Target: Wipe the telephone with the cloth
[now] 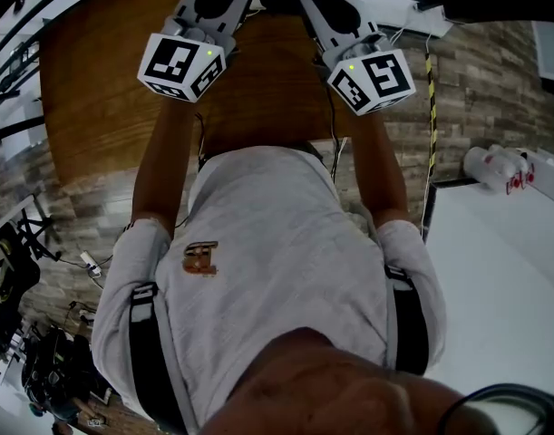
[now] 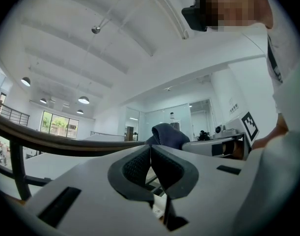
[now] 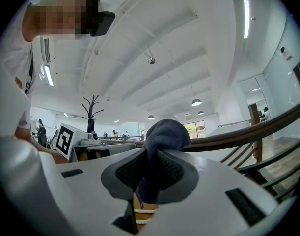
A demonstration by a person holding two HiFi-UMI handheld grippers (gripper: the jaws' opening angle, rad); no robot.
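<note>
1. Both grippers are held up in front of the person's chest, above a brown wooden surface (image 1: 104,98). Their cameras end up looking at the ceiling and across the room.
2. The left gripper (image 2: 150,149) has its jaws closed. In the left gripper view the two black ribbed pads (image 2: 135,168) meet along a thin seam, and there's nothing between them.
3. The right gripper (image 3: 152,154) has its jaws clamped on the cloth (image 3: 164,132). It's dark blue. A bunched knob of it pokes out above the jaw tips, and a strip runs down between the pads.
4. So the cloth is up in the air in the right jaws, not lying on the surface. From the left gripper view you can see the same bunch just past the left jaw tips, a bit to the right.
5. In the head view the two marker cubes sit side by side, the left cube (image 1: 181,66) and the right cube (image 1: 372,80). They are near each other but not touching. Each shows a small green light.
6. The person's bare forearms run down from the cubes to a light grey shirt (image 1: 286,243) with dark straps (image 1: 140,333) over both shoulders.
7. Off to the person's right there's a white table (image 1: 503,279), with wood-plank floor (image 1: 476,89) between it and the brown surface.
8. Background in the right gripper view: a black coat rack (image 3: 92,109) and round ceiling lamps (image 3: 196,103).
</note>
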